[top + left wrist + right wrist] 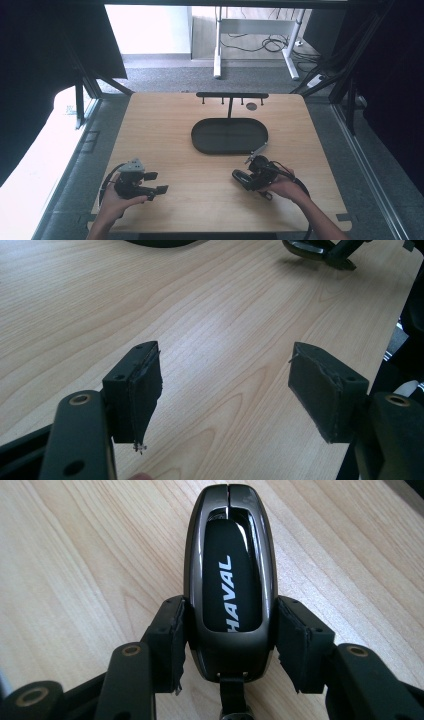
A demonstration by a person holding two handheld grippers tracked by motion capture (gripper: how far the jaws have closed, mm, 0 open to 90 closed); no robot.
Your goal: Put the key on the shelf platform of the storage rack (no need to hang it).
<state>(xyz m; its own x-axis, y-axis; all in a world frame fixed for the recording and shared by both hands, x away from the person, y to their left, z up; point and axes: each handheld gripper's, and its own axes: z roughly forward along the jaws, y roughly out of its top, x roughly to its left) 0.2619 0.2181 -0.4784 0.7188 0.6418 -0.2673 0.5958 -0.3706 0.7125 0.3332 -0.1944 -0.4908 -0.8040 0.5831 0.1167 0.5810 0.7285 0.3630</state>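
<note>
Between our right gripper [227,645] jaws we now hold the car key [230,580] firmly, left gripper [225,390] wide empty, black tray [200,142] unfilled.

Light wooden table [175,150]; black oval tray [229,136] with hook stand near far edge; key fob [230,580] near right.

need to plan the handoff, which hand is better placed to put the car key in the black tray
Right: the right gripper is already shut on the car key, near the black tray. The left gripper is open with nothing between its jaws.
</note>
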